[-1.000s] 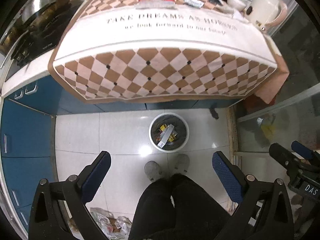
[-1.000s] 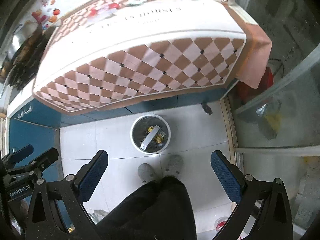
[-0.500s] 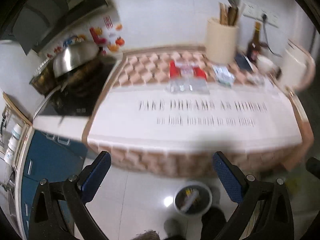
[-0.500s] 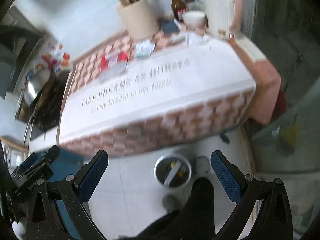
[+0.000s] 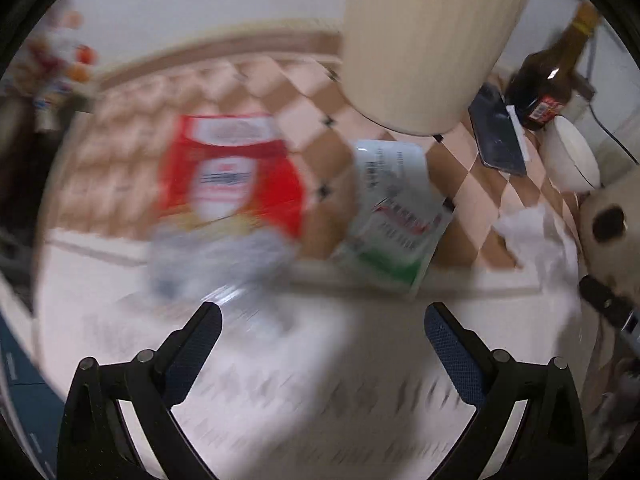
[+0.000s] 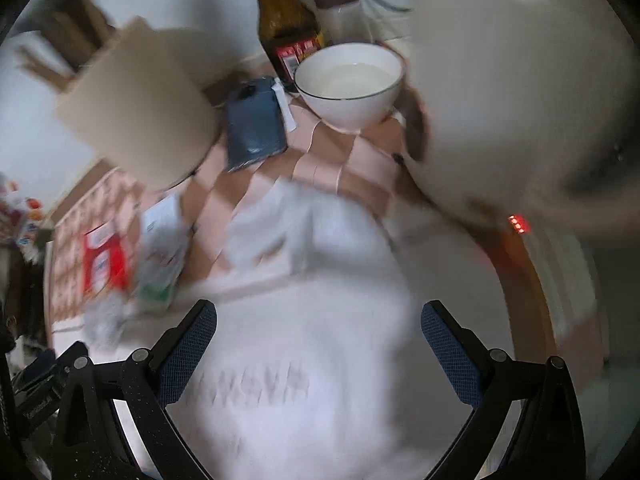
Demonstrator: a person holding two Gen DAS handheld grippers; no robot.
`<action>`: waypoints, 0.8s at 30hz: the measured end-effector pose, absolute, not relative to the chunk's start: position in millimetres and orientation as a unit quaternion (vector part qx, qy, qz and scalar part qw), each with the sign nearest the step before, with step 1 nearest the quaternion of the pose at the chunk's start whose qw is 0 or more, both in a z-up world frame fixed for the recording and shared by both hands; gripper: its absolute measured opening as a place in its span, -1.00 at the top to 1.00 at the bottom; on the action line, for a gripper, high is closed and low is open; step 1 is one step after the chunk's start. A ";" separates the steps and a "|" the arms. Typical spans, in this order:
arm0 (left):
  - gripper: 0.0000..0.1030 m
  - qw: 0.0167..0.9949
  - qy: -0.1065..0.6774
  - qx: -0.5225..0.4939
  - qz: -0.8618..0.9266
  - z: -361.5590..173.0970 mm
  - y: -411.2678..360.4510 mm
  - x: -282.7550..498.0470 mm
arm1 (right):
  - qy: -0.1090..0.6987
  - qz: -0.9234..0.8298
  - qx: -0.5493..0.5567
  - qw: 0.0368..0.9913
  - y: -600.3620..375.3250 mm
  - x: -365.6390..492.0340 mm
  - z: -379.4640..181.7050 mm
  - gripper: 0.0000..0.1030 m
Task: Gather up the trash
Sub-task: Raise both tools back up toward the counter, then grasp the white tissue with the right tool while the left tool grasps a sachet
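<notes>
Both views are motion-blurred. My left gripper (image 5: 322, 334) is open and empty above the counter's cloth, just short of a red and white wrapper (image 5: 232, 172) with a crumpled clear wrapper (image 5: 216, 260) at its near end, and a white and green packet (image 5: 396, 216). My right gripper (image 6: 316, 332) is open and empty, just short of a crumpled white tissue (image 6: 296, 224). The tissue also shows in the left wrist view (image 5: 536, 236), and the red wrapper (image 6: 104, 264) and the green packet (image 6: 162, 256) in the right wrist view.
A beige utensil holder (image 5: 424, 40), a dark sauce bottle (image 6: 286, 20), a dark blue packet (image 6: 254, 124), a white bowl (image 6: 350, 80) and a cream kettle (image 6: 520, 80) stand at the back of the checked tablecloth (image 5: 472, 184). The stove side lies at far left.
Both grippers swung up from looking down at the floor bin and moved in close over the countertop. The bin and the person's legs have left view. Both stay open.
</notes>
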State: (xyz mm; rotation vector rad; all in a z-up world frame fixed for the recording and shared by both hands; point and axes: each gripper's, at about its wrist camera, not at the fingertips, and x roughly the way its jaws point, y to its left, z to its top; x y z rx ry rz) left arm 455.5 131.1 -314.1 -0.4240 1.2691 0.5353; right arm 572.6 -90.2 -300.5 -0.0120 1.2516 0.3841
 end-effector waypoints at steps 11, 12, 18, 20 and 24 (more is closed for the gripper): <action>0.91 0.742 0.606 -0.154 0.241 -356.5 123.2 489.0 | 0.581 0.190 -0.078 0.787 -52.6 620.3 -359.3 0.48; 0.91 0.742 0.607 -0.154 0.239 -356.7 121.3 485.7 | 0.579 0.193 -0.075 0.788 -53.0 619.9 -360.4 0.64; 0.95 0.763 0.579 -0.142 0.250 -323.1 112.2 438.8 | 0.567 0.219 -0.039 0.793 -66.4 604.7 -346.6 0.89; 0.95 0.776 0.560 -0.136 0.255 -301.2 108.5 416.9 | 0.555 0.228 -0.025 0.799 -77.7 592.3 -331.6 0.89; 0.95 0.801 0.524 -0.144 0.251 -254.1 100.1 359.5 | 0.541 0.251 0.003 0.803 -88.4 556.9 -300.4 0.89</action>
